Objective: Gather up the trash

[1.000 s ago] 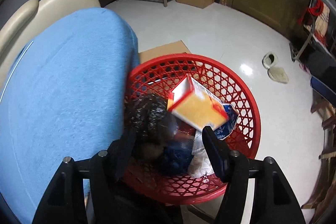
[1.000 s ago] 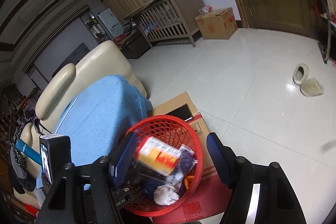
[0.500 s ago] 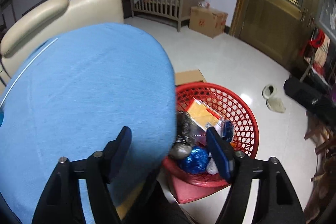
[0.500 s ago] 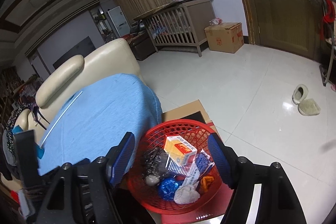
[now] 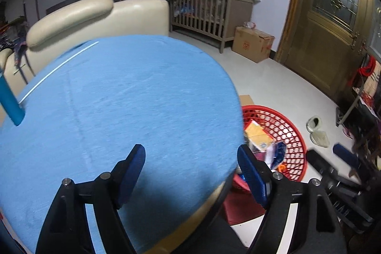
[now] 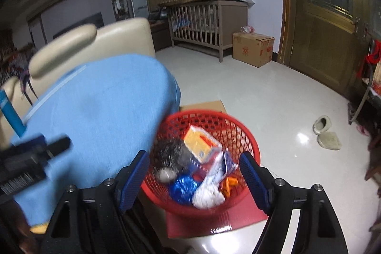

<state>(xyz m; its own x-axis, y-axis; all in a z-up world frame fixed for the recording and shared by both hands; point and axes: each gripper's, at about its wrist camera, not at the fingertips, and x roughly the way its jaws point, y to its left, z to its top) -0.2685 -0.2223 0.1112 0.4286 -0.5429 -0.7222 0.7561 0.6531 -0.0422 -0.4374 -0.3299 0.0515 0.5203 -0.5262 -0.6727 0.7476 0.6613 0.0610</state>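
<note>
A red mesh basket (image 6: pixel 238 127) stands on the floor beside the blue-covered table (image 5: pixel 119 99). It holds a yellow box (image 6: pixel 198 142), a black bag (image 6: pixel 171 154), a blue foil ball (image 6: pixel 183 187), white crumpled paper (image 6: pixel 207 194) and an orange scrap (image 6: pixel 229 183). My left gripper (image 5: pixel 190 151) hovers over the table's near right edge, its jaws opening with nothing between them. My right gripper (image 6: pixel 194 156) is above the basket's near side, jaws also opening and empty. The basket (image 5: pixel 285 125) shows at the right of the left wrist view, partly hidden by the table.
A cream sofa (image 5: pixel 95 13) stands behind the table, with a wooden crib (image 5: pixel 209 8), a cardboard box (image 5: pixel 252 42) and a wooden door (image 5: pixel 321 39) beyond. Slippers (image 6: pixel 326 132) lie on the pale floor. A blue upright object (image 5: pixel 9 101) is at the table's left. A red mat (image 6: pixel 202 223) lies under the basket.
My left gripper has drawn back from over the basket and swung left over the table. My right gripper has shifted so the basket sits lower and nearer. Both jaws stand wider.
</note>
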